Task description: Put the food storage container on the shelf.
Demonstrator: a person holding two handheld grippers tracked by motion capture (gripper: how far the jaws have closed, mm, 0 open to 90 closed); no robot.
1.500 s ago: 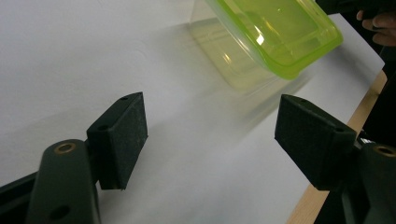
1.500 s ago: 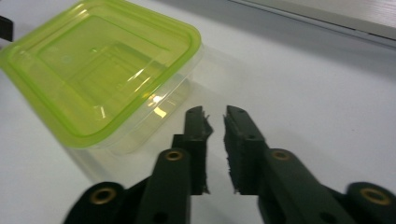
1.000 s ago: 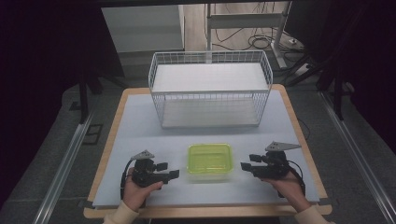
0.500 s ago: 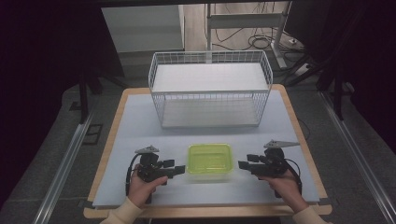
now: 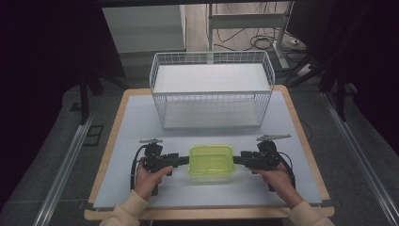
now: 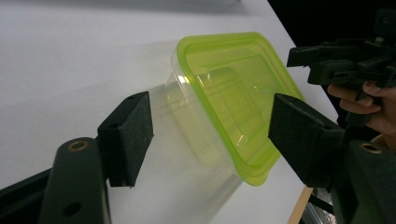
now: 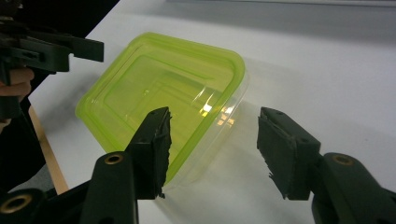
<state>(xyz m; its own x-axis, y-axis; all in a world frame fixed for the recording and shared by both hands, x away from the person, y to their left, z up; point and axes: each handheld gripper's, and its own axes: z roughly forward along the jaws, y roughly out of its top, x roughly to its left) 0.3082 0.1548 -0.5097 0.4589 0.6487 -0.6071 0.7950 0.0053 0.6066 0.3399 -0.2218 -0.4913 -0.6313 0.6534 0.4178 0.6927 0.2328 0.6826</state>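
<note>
Item: clear plastic container with a yellow-green lid, lid on, standing flat on the pale grey table top near the table's near edge, about midway between left and right. Left gripper: held in the person's left hand, lying level, pointing right at the container's left end; its jaws have just been closing a little, yet they stand apart, and the left gripper view shows one pad on each side of the container's end with a visible gap, neither pad pressing on it. State: released, nothing grasped. Right gripper: held in the person's right hand, lying level, pointing left at the container's right end; its jaws too have just been closing, and the right gripper view shows the container's corner between them, one pad close over the lid's rim, the other well clear of the wall. State: released, nothing grasped. Wire basket: white, open-topped, standing at the far side of the table, well apart from the container. Table edge: light wood border around the grey surface.
</note>
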